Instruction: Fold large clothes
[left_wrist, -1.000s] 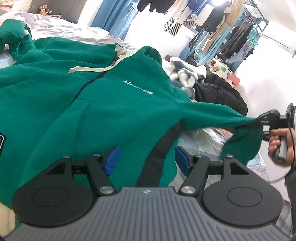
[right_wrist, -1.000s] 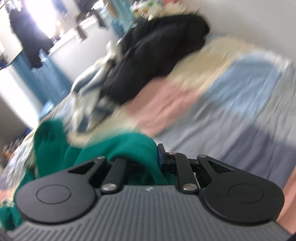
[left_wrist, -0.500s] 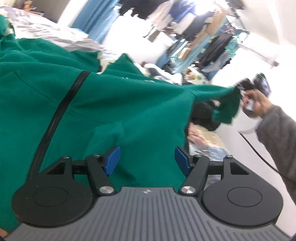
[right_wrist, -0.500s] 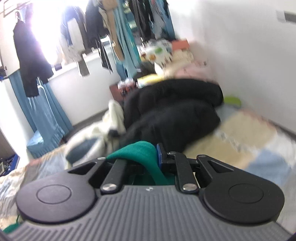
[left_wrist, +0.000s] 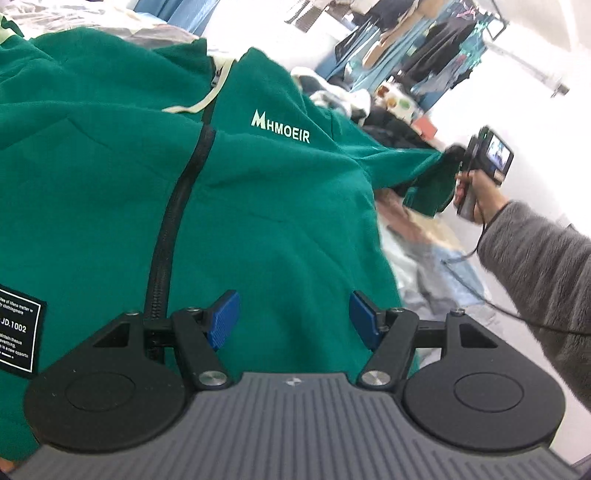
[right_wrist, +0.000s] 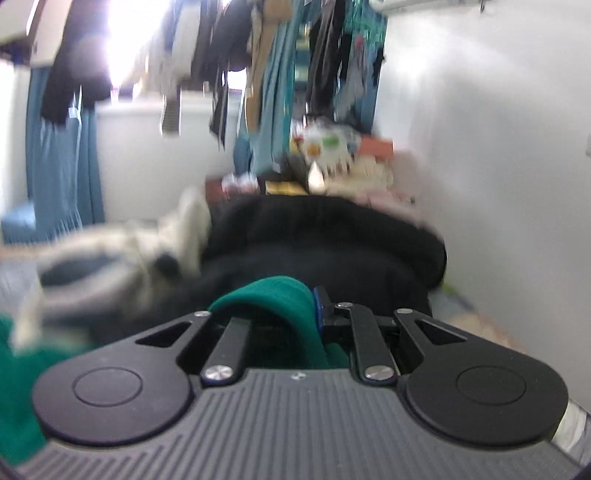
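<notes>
A green zip hoodie (left_wrist: 280, 206) lies spread front-up on the bed, with a black zipper, a white chest logo and a black label at the left. My left gripper (left_wrist: 293, 319) hovers open just over its lower front, right of the zipper, with its blue pads (left_wrist: 223, 319) wide apart. Off to the right, a hand holds my right gripper (left_wrist: 452, 157), which is shut on the hoodie's sleeve cuff (left_wrist: 428, 184) and keeps the sleeve stretched out sideways above the bed. In the right wrist view the green cuff (right_wrist: 280, 299) bulges between the shut jaws of the right gripper (right_wrist: 310, 306).
A black jacket (right_wrist: 332, 240) and a white and grey garment (right_wrist: 110, 258) are heaped on the bed beyond the sleeve. Hanging clothes (right_wrist: 295, 55) fill a rack at the far end. A white wall (right_wrist: 498, 166) runs along the right. A grey-sleeved arm (left_wrist: 535, 266) reaches in.
The right gripper has swung round with the cuff, now facing level across the room instead of down at the bed. The left gripper has closed in over the hoodie's front.
</notes>
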